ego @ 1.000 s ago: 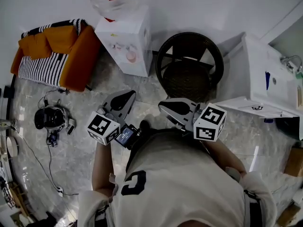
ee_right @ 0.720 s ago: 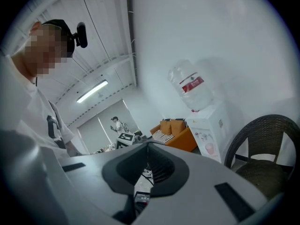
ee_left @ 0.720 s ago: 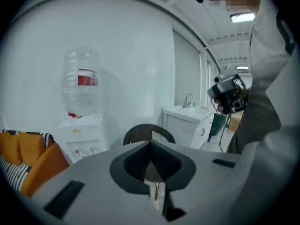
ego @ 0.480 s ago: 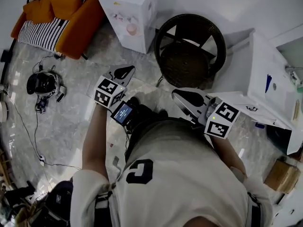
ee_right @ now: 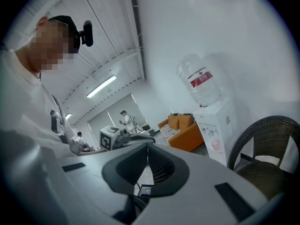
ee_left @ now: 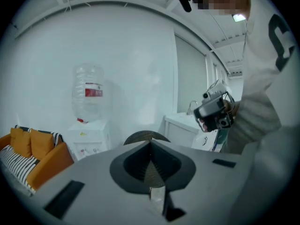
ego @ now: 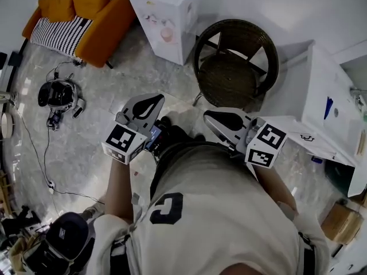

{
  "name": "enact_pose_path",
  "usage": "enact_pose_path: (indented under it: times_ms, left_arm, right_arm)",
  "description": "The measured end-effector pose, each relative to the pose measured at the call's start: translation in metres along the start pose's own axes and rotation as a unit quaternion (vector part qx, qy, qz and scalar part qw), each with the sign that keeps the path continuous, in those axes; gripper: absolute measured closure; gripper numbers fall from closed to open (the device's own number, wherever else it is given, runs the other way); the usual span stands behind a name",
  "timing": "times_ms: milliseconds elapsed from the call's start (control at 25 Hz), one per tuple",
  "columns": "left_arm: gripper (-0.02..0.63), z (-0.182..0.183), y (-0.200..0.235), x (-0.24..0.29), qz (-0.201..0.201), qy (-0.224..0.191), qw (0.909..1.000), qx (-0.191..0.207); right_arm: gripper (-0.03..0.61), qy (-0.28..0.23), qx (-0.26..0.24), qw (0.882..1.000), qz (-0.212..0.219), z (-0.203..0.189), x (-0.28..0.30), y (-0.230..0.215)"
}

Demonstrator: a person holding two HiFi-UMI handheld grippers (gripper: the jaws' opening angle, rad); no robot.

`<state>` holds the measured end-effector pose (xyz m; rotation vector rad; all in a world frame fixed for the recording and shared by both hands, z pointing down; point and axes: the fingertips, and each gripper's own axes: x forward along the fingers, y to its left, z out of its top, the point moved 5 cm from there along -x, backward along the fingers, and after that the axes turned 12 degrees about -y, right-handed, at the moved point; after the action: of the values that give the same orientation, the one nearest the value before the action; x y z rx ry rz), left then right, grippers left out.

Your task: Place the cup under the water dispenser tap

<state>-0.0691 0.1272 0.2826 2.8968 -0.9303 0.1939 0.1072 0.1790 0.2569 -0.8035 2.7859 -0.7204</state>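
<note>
Left gripper, jaws together, empty, right gripper, jaws together, empty, water dispenser well ahead of both, pink cup at its front, wicker chair beyond right jaws.

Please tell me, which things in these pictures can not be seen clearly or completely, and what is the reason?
1. Head view: the water dispenser is cut off by the top edge, so its upper part is missing.
2. Head and right gripper views: the pink thing on the dispenser's front is too small to tell whether it is a cup.
3. Left gripper view: the left gripper hides nearly all of the wicker chair.
</note>
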Motion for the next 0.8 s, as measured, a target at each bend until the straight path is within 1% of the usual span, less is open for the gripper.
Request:
enact_pose_path:
  times_ms: [80,240,360,440,640,800]
  left_arm:
    - [0.557,0.020,-0.011,-0.001,0.001,-0.015,0.9999,0.004]
    - [0.557,0.048,-0.035,-0.003,-0.001,-0.005,0.9998,0.017]
    - [0.557,0.062,-0.056,-0.005,-0.015,-0.016,0.9994,0.027]
    - [0.557,0.064,-0.066,-0.009,-0.017,-0.015,0.9995,0.020]
    - [0.557,0.055,-0.074,-0.021,-0.004,0.003,1.0000,-0.005]
    - [0.557,0.054,-0.068,-0.032,-0.012,0.003,0.9999,-0.009]
  right_arm:
    - [0.549,-0.006,0.005,1.000,0.007,0.000,-0.002,0.001]
    - [0.549,-0.018,0.028,0.999,0.010,-0.003,-0.009,0.004]
    - [0.549,-0.017,0.051,0.999,0.010,-0.011,-0.010,0.004]
    - [0.549,-0.010,0.061,0.998,0.005,-0.016,-0.009,0.004]
    - [0.549,0.024,0.081,0.996,-0.034,-0.035,-0.003,0.002]
    - [0.549,0.019,0.083,0.995,-0.043,-0.038,0.003,0.009]
